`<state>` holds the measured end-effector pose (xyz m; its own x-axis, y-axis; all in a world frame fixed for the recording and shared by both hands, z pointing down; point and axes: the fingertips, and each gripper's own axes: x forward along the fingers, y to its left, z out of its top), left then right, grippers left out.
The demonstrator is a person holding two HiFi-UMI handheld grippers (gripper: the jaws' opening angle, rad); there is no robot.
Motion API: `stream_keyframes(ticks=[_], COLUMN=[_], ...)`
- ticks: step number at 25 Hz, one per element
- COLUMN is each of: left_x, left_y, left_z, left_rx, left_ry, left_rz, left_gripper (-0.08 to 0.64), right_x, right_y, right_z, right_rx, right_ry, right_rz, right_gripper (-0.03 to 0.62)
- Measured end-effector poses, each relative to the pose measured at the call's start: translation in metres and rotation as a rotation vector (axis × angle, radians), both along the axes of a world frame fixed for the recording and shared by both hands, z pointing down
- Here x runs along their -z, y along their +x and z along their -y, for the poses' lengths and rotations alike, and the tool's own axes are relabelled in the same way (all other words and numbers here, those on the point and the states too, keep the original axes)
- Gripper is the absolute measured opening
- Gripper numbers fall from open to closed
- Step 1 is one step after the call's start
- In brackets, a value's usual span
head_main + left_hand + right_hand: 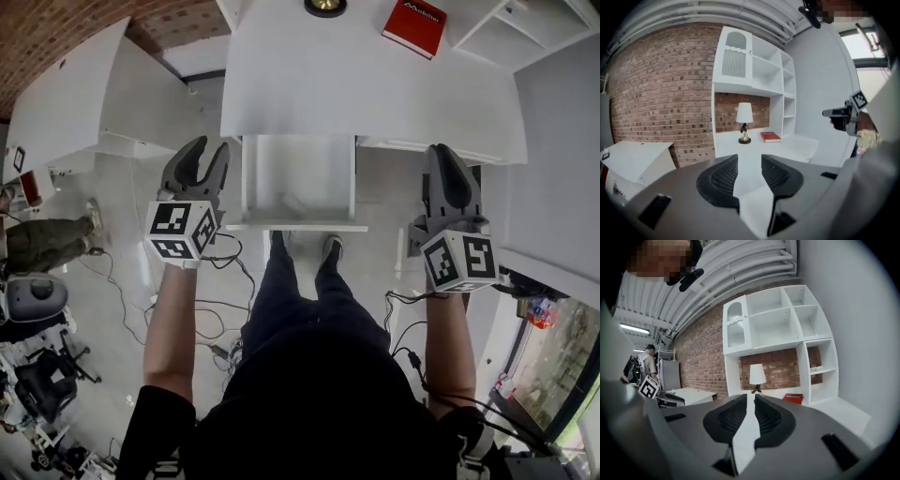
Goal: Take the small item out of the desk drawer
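The white desk (375, 84) has its drawer (298, 223) pulled out toward me, between my two grippers. A small pale item (292, 201) lies faintly on the drawer's bottom. My left gripper (211, 145) hovers just left of the drawer, its jaws open and empty. In the left gripper view the left gripper (750, 159) points over the desk top. My right gripper (441, 150) hangs right of the drawer, under the desk's front edge, jaws shut on nothing. In its own view the right gripper (750, 397) shows only a thin slit between the pads.
A red book (414, 25) and a lamp base (324, 6) sit at the back of the desk, with white shelves (754, 79) above. A second white desk (75, 103) stands to the left, a person (47, 242) beside it. Cables (216, 309) lie on the floor.
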<state>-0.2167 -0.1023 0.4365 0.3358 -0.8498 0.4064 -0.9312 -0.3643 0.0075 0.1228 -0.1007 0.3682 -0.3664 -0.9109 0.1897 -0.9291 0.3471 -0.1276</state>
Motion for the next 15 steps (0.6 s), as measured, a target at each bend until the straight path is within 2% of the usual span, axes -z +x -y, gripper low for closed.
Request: stream_keyframes(ticks=[4,8,11,15], left_x=[-0.060,-0.102,-0.132,-0.178], left_y=[0.003,0.014,0.029,0.055], left_z=[0.019,0.030,0.032,0.026], left_rx=[-0.082,-0.179,-0.286,-0.483], left_ry=[-0.128,-0.212,-0.272,-0.358], left_rz=[-0.022,-0.013,0.024,0.123], left_gripper=[0.152,0.152,0.152,0.153], right_x=[-0.010,-0.020,-0.033,-0.051], right_y=[0.006,0.003,0.003,0.011], right_z=[0.002,0.006,0.005,0.003], right_rx=[-0.095,-0.152,-0.194,-0.235], right_ry=[-0.030,-0.050,-0.078,-0.099], right_rz=[0.001,0.002,0.017,0.035], right_gripper=[0.051,0.051,0.051,0.049])
